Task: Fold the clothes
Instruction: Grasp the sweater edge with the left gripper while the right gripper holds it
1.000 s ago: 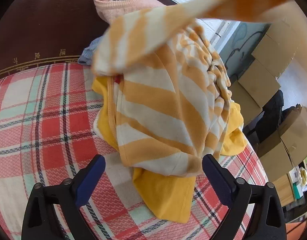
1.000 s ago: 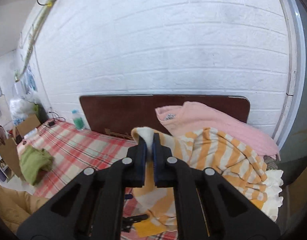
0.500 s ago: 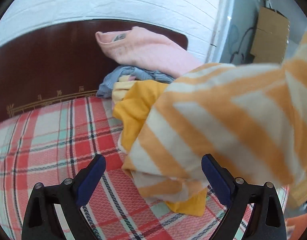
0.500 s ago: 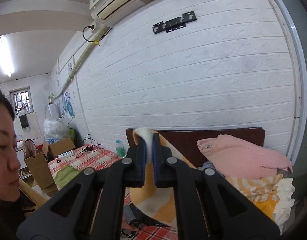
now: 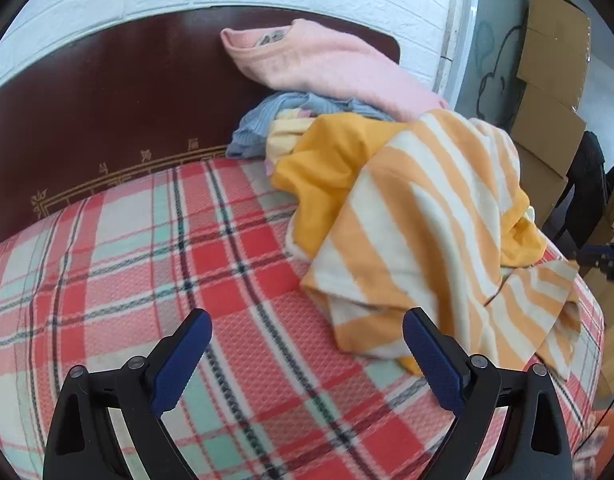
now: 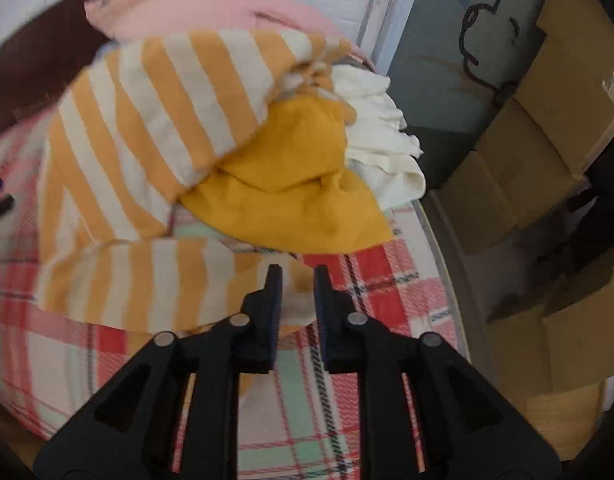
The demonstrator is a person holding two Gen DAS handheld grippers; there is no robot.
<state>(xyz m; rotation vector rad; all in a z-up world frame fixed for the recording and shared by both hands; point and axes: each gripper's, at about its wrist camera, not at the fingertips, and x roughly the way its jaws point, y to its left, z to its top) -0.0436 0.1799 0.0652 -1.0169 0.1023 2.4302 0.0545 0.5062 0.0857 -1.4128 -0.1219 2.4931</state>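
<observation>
An orange-and-cream striped garment [image 5: 423, 232] lies crumpled on the plaid bed cover [image 5: 155, 272], draped over a mustard yellow garment [image 5: 327, 160]. My left gripper [image 5: 307, 344] is wide open and empty, just in front of the striped garment's near edge. In the right wrist view the striped garment [image 6: 155, 152] spreads over the yellow one [image 6: 291, 184]. My right gripper [image 6: 298, 280] sits low over the striped garment's hem with a narrow gap between its jaws, cloth showing in the gap; no grip is visible.
A pink sweater [image 5: 327, 68], a blue-grey garment [image 5: 267, 120] and a cream garment [image 6: 379, 136] lie piled by the dark wooden headboard [image 5: 107, 120]. Cardboard boxes [image 6: 547, 128] stand beside the bed's right edge. A white brick wall is behind.
My right gripper came down from high in the air to the bed and its jaws parted, dropping the striped garment onto the pile. The left gripper stayed open.
</observation>
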